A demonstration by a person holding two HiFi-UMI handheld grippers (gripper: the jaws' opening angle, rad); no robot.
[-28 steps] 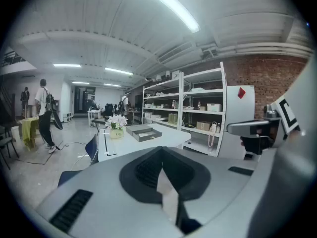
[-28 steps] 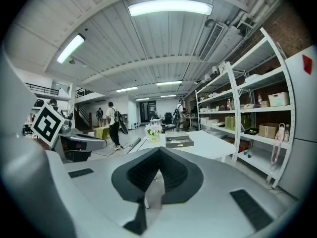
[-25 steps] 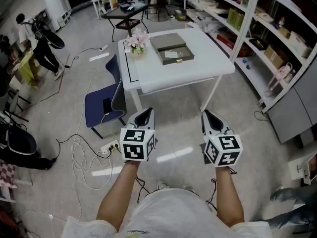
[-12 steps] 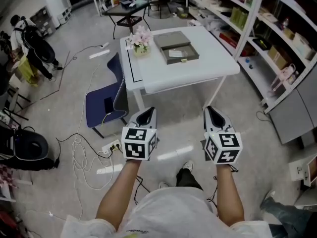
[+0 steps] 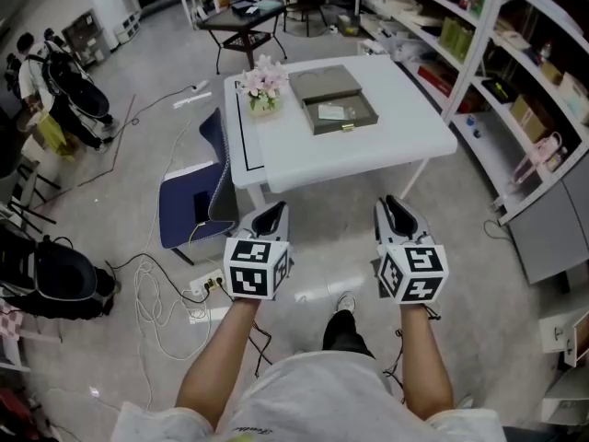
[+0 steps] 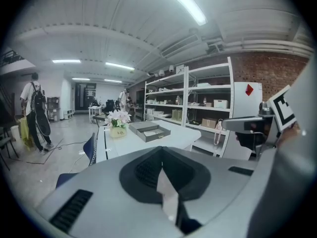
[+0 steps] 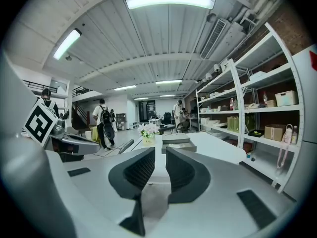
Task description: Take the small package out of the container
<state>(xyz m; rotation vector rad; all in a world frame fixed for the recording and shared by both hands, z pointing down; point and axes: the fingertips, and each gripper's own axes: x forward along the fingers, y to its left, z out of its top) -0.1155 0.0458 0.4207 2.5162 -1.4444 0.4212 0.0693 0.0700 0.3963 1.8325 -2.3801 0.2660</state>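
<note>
Table (image 5: 386, 159) nearer than before. Right gripper (image 5: 397, 206) jaws just parting, nothing between. Left gripper (image 5: 268, 210) pressed together, empty. Package (image 5: 332, 110) in open container (image 5: 357, 123) on table, well ahead, slightly nearer right gripper.

Nothing legible anywhere right now. The flower pot (image 6: 117, 132) on the far worktop (image 5: 368, 155) has a small mark, too blurred to read. Red sticker (image 6: 249, 89) on the white cabinet (image 6: 242, 110), right: no print. Left tool (image 5: 268, 214) and right tool (image 5: 394, 208) carry only black-and-white square patterns.
</note>
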